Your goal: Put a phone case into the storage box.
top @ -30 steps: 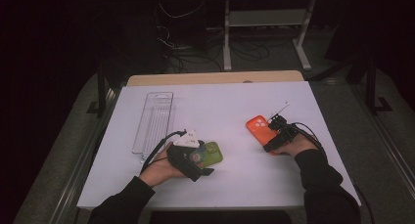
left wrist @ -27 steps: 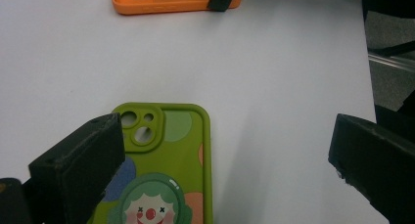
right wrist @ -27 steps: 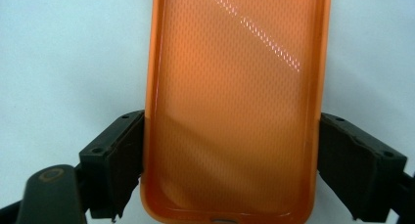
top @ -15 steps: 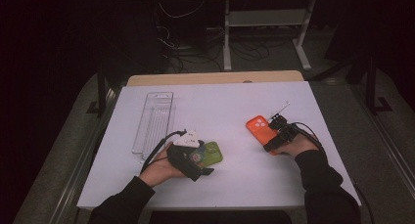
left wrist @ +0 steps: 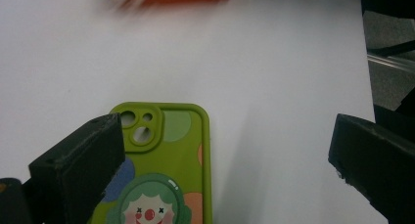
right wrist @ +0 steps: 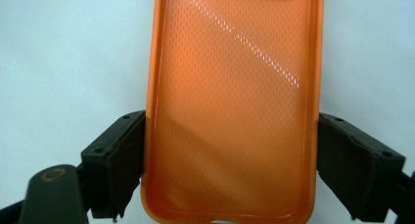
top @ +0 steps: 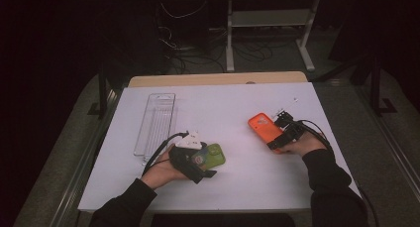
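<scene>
Orange is the colour in our right gripper point(right wrist: 230, 150): the orange phone case point(right wrist: 235, 111) sits between its fingers point(right wrist: 117, 160), one pressed to each long edge, so we have it clamped, inner side towards the camera. From the high view that case point(top: 264, 129) lies low over the right half of the white worktop point(top: 223, 108), and we cannot tell whether it has left the surface.

Our left gripper point(left wrist: 225, 155) is not so far along. Its fingers point(left wrist: 78, 160) stand wide apart over the green phone case point(left wrist: 164, 165), which lies flat on the worktop with its clown picture up. One finger overlaps the case's left edge; the other is well clear of it on the right. So the green case point(top: 210, 156) is reached but not yet gripped.

The clear tray point(top: 156, 122) stands bare near the left edge, well apart from both cases. If the cases are meant for it, we judge that neither has got there: one grasp is made, one is left, and both moves remain.

Against the pictures from a second ago, almost nothing differs: both hands, both cases and the tray lie where they were, as if we have paused.
</scene>
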Demonstrator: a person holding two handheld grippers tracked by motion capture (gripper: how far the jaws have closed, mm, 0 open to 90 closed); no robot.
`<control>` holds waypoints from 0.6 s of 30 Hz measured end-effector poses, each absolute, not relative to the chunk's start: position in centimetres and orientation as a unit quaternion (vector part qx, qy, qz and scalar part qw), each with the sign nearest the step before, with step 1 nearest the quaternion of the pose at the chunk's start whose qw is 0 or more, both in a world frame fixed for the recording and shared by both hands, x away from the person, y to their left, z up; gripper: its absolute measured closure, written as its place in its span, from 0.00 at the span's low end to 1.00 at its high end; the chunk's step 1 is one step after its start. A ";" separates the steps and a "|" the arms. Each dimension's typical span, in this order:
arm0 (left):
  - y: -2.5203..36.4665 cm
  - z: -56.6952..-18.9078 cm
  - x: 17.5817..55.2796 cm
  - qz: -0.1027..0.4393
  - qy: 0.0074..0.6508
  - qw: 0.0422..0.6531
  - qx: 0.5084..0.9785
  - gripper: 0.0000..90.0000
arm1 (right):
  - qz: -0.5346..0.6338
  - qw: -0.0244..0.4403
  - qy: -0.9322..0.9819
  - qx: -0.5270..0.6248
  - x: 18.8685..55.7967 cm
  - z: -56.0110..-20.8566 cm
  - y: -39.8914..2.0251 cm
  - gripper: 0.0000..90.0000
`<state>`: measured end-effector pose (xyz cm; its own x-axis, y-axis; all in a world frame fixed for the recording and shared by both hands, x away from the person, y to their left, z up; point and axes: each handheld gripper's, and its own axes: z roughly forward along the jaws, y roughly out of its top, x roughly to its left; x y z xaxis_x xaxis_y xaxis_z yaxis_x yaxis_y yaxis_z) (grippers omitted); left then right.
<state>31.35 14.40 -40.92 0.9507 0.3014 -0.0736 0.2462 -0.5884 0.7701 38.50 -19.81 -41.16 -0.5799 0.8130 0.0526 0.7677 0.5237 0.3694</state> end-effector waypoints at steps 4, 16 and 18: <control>14.6 -40.1 31.8 0.030 0.153 0.425 0.892 0.00 | 0.190 0.062 0.876 0.439 38.5 -40.4 -19.9 0.17; 15.0 -37.8 33.4 0.032 0.155 0.431 0.889 0.00 | 0.222 0.058 0.882 0.412 39.4 -38.1 -20.5 0.17; 14.7 -37.7 33.6 0.027 0.157 0.435 0.886 0.00 | 0.223 0.051 0.886 0.403 39.6 -37.7 -20.3 0.17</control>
<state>33.63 14.74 -37.65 0.9490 0.3021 -0.0901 0.2560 -0.5715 0.7796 39.60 -20.29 -37.72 -0.6694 0.7375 0.0889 0.6916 0.5750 0.4371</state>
